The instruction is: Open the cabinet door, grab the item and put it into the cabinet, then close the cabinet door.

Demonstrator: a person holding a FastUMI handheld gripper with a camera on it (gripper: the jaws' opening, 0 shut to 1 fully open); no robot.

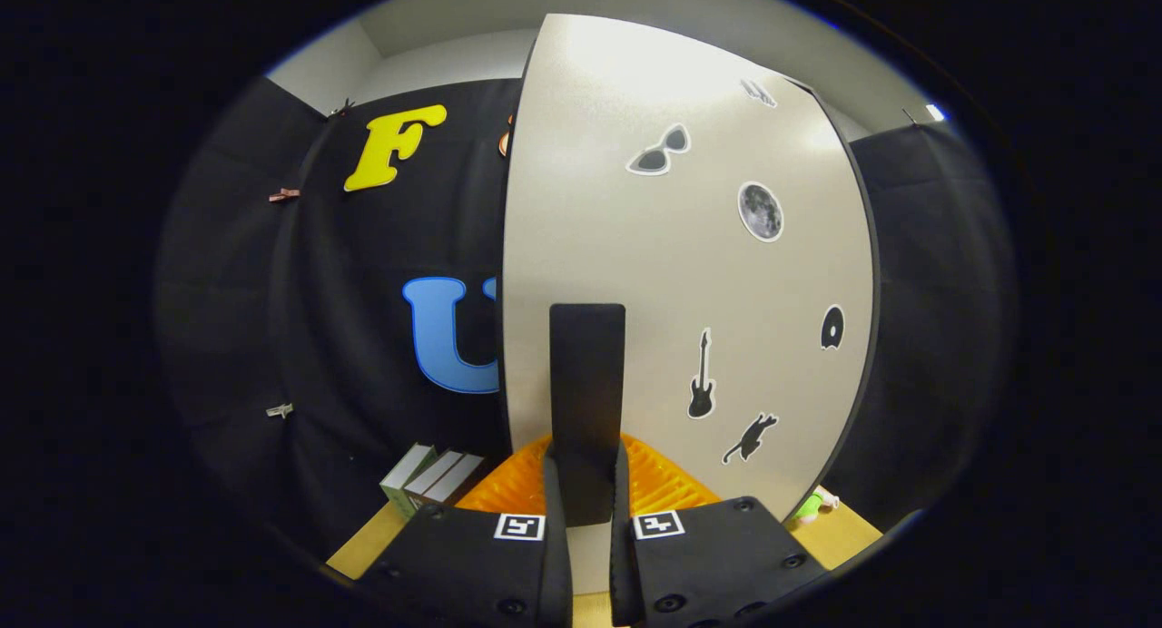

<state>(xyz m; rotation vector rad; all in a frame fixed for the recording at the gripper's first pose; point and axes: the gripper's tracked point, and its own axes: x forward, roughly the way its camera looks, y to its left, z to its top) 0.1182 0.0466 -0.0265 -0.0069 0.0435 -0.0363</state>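
The cabinet door point(690, 274) stands right ahead of me, a pale beige panel with a dark rim and several small black stickers. A black upright handle point(587, 374) is fixed low on the door. My gripper point(585, 474) is shut on the handle's lower end, one finger pressing on each side. An orange ribbed item point(663, 483) lies on the wooden table point(372, 537) just beyond the fingers, partly hidden by the handle and the door. I cannot tell how far the door has swung.
A small stack of green and white boxes point(427, 478) sits on the table to the left of the fingers. A little green and white object point(814, 505) peeks out under the door's right corner. Black cloth walls surround both sides.
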